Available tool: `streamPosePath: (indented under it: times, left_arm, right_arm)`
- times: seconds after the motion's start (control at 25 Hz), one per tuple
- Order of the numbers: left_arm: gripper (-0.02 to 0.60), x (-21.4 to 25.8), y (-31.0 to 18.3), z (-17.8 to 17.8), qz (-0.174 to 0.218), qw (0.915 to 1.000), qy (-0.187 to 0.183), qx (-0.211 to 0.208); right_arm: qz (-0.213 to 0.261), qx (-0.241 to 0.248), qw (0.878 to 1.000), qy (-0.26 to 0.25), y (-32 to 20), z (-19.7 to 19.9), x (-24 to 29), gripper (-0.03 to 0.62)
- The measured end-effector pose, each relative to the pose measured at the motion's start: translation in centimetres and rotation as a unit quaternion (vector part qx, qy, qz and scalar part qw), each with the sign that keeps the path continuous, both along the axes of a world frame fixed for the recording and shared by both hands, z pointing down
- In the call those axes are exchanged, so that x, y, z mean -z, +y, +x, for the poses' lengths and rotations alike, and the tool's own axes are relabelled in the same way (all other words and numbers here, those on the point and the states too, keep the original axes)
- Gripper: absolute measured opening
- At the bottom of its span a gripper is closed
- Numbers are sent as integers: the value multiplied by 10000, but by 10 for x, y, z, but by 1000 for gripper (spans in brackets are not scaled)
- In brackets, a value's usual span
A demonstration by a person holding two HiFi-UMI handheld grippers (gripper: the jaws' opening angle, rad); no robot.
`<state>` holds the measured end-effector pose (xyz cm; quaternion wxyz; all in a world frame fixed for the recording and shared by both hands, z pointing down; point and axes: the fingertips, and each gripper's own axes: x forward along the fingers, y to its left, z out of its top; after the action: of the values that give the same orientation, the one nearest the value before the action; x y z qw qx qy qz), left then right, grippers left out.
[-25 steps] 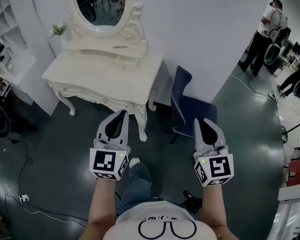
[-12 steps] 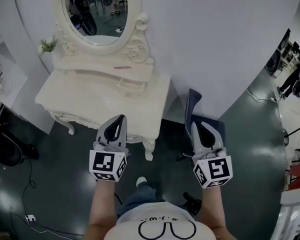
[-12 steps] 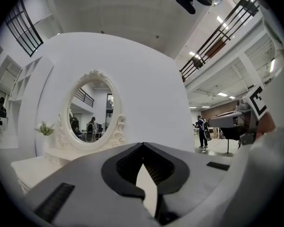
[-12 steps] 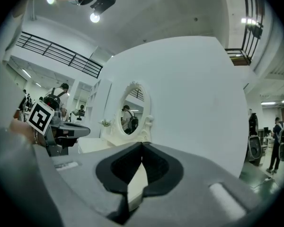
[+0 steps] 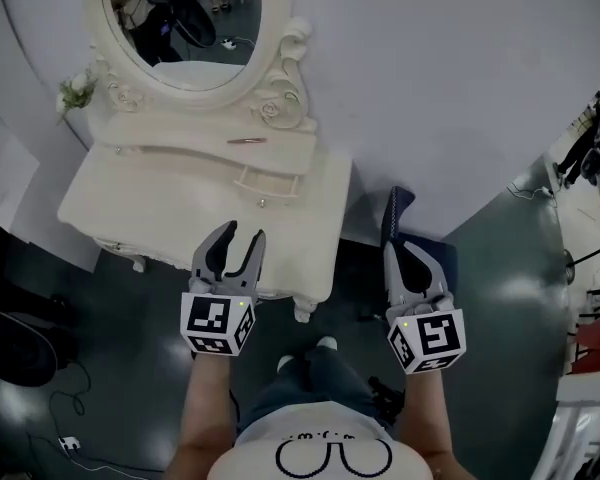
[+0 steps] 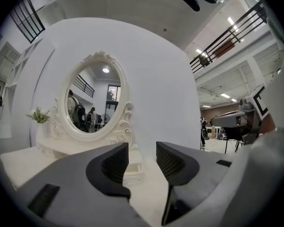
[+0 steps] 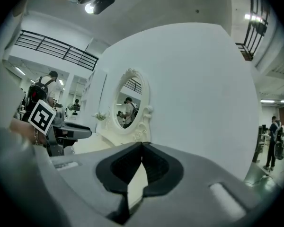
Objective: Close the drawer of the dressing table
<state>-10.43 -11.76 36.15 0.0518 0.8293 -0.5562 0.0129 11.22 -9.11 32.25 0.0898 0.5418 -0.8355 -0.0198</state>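
Note:
The cream dressing table [image 5: 160,218] stands against the white wall under its oval mirror [image 5: 180,18]. A small drawer [image 5: 268,184] on its upper tier sticks out, knob toward me. My left gripper [image 5: 245,232] hovers over the table's front edge, short of the drawer. Its jaws have just been opening and stand open with nothing between them. In the left gripper view the drawer [image 6: 135,166] shows through the gap of the left gripper [image 6: 142,151]. My right gripper [image 5: 393,248] is shut and empty, off the table's right side. The right gripper [image 7: 142,148] has its pads together.
A dark blue chair [image 5: 408,218] stands just right of the table, under my right gripper. A thin reddish stick [image 5: 247,140] lies on the table's shelf and a small flower sprig [image 5: 77,90] sits at the mirror's left. A cable and plug block [image 5: 68,444] lie on the floor.
The table has come closer and lower in the head view as both grippers moved toward it. The left jaws went from shut to open. The right jaws stayed shut.

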Motion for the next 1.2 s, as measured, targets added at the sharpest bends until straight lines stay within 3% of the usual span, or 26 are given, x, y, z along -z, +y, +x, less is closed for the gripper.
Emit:
streamPosePath:
  times: [0.24,0.44,0.68,1.2]
  left_arm:
    - [179,-30,-30,-5,-280,9995,-108,55]
    - [179,-53,-61,-1,-495,9984,269,-30]
    - [178,-96,-99,7,-944,9955,54,33]
    - [178,-199,-145,12,-2327,9709,-450,355]
  right_arm:
    - [-193,60,9998,-36,-40,-1,-20,5]
    - [-502,163,9986,35,-84,1,-54,5]
    - [-846,359,9958,21,-138,8,-83,5]
    - [-1659,698,9836,-137,-190,12,-151,5]
